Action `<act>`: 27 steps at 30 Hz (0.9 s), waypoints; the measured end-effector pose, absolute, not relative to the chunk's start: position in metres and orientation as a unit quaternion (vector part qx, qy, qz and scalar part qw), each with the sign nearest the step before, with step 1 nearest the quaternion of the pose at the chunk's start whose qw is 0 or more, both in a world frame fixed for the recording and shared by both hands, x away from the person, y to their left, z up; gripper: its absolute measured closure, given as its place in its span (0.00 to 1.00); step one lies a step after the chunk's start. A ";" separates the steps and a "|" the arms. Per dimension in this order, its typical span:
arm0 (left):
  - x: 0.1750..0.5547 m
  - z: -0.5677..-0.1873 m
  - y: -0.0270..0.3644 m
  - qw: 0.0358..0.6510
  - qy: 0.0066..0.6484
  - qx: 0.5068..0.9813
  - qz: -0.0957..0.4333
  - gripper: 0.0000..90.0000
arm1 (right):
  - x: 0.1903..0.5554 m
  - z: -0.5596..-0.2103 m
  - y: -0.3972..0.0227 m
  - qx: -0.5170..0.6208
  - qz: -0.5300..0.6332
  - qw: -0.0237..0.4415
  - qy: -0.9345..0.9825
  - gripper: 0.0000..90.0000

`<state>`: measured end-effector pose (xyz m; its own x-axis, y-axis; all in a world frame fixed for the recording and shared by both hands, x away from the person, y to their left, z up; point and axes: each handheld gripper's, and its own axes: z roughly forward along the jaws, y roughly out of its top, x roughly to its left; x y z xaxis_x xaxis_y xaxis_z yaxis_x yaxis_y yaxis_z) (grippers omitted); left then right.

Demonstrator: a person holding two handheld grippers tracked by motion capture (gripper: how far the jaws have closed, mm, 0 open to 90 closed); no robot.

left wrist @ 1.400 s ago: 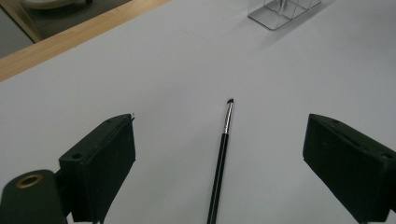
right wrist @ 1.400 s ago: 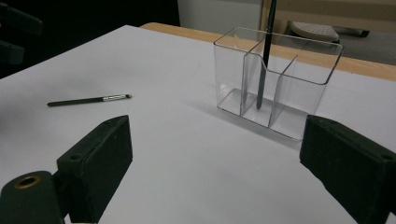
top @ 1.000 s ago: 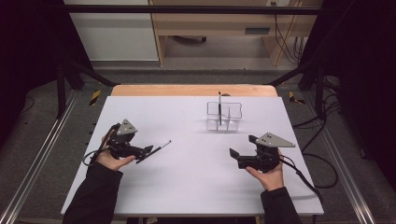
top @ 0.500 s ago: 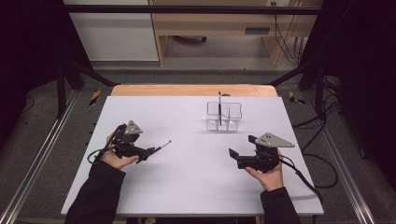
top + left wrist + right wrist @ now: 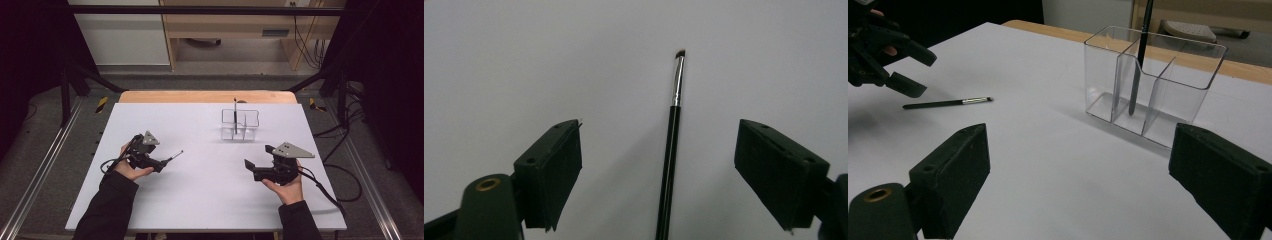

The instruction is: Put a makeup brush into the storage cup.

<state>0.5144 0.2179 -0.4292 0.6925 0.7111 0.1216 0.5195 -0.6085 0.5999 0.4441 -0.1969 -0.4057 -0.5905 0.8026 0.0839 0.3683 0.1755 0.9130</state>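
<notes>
White table [image 5: 200, 200] bears a brush [image 5: 671, 145] lying between the closing left gripper's [image 5: 659, 170] unclamped jaws; right gripper [image 5: 1088, 185] gapes empty.

Left gripper [image 5: 161, 163] has sunk toward the table, jaws closing around the brush [image 5: 671, 145]

The room around the rig was dark, while the white table [image 5: 210, 200] was lit evenly from overhead and read as a pale, slightly bluish grey without glare. Shadows were soft. A faint one lay just left of the brush [image 5: 671, 150] between the left gripper [image 5: 659, 170] jaws, and a dim smudge sat under that claw in the right gripper view. The high view was a little soft and grainy. Near each gripper camera the black jaws were slightly blurred, and the clear organizer [image 5: 1153, 85] ahead of the right gripper [image 5: 1078, 180] carried small pale reflections.
</notes>
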 end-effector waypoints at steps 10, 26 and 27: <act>0.521 -0.439 0.214 0.247 0.349 0.889 0.163 0.33 | 0.444 -0.406 -0.197 0.397 0.503 0.215 0.737 0.11; 0.527 -0.451 0.212 0.216 0.356 0.899 0.133 0.62 | 0.445 -0.407 -0.196 0.396 0.503 0.213 0.738 0.11; 0.527 -0.452 0.213 0.214 0.357 0.900 0.131 0.63 | 0.445 -0.407 -0.196 0.396 0.503 0.213 0.738 0.11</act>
